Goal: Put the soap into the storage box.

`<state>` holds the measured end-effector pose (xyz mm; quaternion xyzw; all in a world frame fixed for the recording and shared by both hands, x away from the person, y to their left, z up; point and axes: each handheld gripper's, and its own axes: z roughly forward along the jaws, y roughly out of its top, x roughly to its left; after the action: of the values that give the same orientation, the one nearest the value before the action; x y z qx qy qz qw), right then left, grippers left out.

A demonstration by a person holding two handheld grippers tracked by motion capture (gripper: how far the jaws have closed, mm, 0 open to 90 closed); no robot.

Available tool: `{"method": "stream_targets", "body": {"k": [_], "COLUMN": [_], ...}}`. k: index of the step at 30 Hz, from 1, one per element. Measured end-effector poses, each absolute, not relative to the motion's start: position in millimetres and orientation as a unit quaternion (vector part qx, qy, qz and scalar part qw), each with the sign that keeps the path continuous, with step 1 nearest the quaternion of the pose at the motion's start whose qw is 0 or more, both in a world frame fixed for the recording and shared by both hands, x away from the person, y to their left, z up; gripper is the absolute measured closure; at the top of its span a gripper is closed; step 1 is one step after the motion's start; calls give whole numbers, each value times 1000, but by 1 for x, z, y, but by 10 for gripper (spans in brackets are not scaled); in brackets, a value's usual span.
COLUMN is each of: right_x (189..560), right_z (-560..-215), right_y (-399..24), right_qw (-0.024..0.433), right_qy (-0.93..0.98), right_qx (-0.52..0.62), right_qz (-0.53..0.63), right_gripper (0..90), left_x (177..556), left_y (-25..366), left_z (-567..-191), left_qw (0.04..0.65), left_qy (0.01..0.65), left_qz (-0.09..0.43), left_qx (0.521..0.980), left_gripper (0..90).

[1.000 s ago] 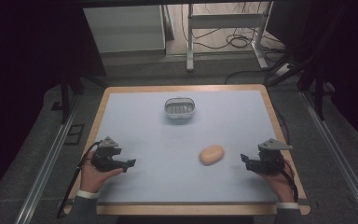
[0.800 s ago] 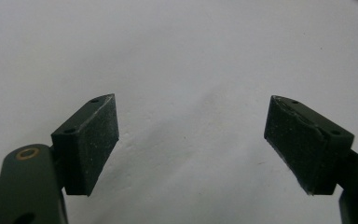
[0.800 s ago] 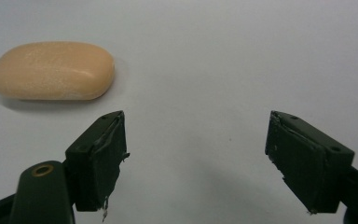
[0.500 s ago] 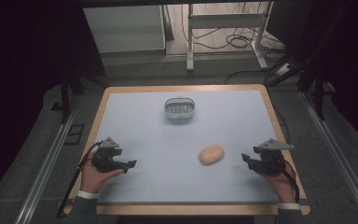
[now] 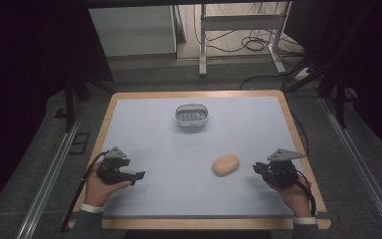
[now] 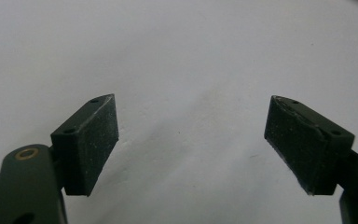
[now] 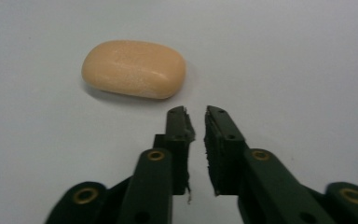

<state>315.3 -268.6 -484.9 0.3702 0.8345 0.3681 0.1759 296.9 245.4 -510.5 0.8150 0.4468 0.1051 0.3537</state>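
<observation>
1. a table (image 5: 129, 119) with a pale blue-grey top and a light wooden rim spans the middle of the high view, on a dark floor with cables at the far side.
2. the left gripper (image 5: 138, 175) is held in a hand (image 5: 99, 188) at the near left of the table; in the left gripper view (image 6: 191, 144) its jaws are spread wide over bare tabletop, with nothing between them.
3. the right gripper (image 5: 256, 169) is held in a hand (image 5: 294, 195) at the near right; in the right gripper view (image 7: 196, 122) its jaws are almost pressed together, a thin gap left, gripping nothing.
4. a small metal dish (image 5: 191, 115) with a ribbed inside sits at the far middle of the table, well apart from both grippers.
5. an orange oval soap bar (image 5: 226, 165) lies flat on the table, near right of centre, just left of the right gripper's tips and not touching them.
</observation>
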Motion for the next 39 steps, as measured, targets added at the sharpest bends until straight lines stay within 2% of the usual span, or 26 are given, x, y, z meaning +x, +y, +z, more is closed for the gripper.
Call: {"method": "stream_targets", "body": {"k": [1, 2, 10, 25, 39], "right_x": [317, 318, 323, 332, 332], "right_z": [-486, -487, -489, -496, -506], "right_y": [-268, -268, -253, -197, -177], "right_qw": [170, 169, 144, 95, 71], "right_qy": [838, 839, 852, 880, 894], "right_qx": [367, 365, 350, 293, 274], "right_qz": [366, 366, 362, 361, 348], "right_gripper": [890, 898, 900, 900, 900], "left_x": [297, 297, 297, 297, 297], "left_y": [246, 246, 247, 248, 249], "left_z": [-510, -510, -512, -513, -512], "left_qw": [355, 355, 355, 353, 354], "left_qy": [448, 448, 449, 450, 450], "left_qz": [104, 104, 101, 99, 98], "left_qx": [814, 814, 814, 815, 814], "left_gripper": [177, 177, 177, 175, 169]}}
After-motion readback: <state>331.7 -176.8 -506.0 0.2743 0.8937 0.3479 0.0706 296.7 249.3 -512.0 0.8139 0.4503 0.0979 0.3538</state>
